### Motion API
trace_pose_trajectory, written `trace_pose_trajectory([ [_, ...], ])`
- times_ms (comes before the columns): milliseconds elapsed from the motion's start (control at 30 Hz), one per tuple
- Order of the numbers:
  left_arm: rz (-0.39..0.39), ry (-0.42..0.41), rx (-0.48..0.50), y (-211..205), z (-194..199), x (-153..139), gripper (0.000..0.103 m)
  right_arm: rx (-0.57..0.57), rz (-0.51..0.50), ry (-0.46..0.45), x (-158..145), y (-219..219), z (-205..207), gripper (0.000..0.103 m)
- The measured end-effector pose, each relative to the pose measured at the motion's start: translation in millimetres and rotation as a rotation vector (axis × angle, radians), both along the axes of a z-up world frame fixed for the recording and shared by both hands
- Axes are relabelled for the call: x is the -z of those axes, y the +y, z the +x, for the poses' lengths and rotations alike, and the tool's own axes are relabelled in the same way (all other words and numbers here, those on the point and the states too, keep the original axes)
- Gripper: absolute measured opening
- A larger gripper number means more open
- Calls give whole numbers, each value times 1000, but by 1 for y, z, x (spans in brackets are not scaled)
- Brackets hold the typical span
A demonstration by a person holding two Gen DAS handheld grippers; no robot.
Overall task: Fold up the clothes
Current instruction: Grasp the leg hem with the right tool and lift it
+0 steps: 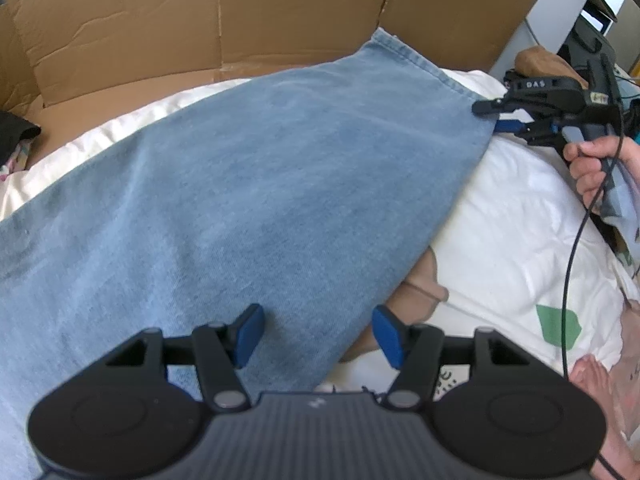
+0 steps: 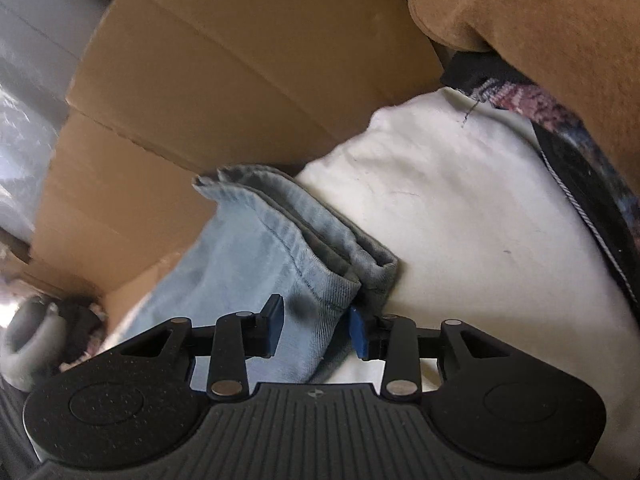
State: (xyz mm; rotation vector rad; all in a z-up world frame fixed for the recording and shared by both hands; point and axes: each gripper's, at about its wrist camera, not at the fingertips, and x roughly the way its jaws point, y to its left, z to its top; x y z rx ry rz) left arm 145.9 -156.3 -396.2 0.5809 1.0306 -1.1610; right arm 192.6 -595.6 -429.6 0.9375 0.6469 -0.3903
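spreading light blue jeans point(image 1: 248, 184) across a white bedsheet point(image 1: 520, 216), one gripper at each end.

from the left wrist view, the left gripper point(image 1: 318, 334) sits at 6 o'clock with its blue pads apart, clamping nothing, over the near denim edge; cardboard point(image 1: 200, 20) stands at 12 o'clock; at 2 o'clock the right gripper point(image 1: 498, 116) meets the hem corner. in the right wrist view its pads point(image 2: 357, 334) stand apart around the folded hem point(image 2: 316, 248), not pressed shut; a brown garment point(image 2: 540, 12) lies at 1 o'clock.
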Motion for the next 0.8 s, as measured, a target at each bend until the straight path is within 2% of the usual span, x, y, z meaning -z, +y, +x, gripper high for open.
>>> trace_pose_trajectory([
  [133,5,-17,11,0,-2,1,64,64,89,-84,6,-7,-6,37],
  [300,15,-48,45,-2,-8,2,68,33,53,-36,10,-1,7,37],
  [333,17,-52,50,-2,-9,3,68,30,47,-25,10,0,10,35],
  [400,21,-55,55,-3,-9,4,68,22,37,-1,9,1,15,13],
  [433,21,-52,53,-3,-9,4,68,16,28,12,8,0,15,12],
  [567,22,-42,54,-2,-6,4,68,37,35,25,8,-5,17,13],
  [733,29,-40,39,-2,-3,6,68,59,92,-11,11,-5,11,14],
  [767,29,-36,33,-1,-2,6,68,58,123,-27,13,-4,8,17],
  [800,28,-33,26,-1,-2,6,68,42,149,-40,16,-3,10,27],
])
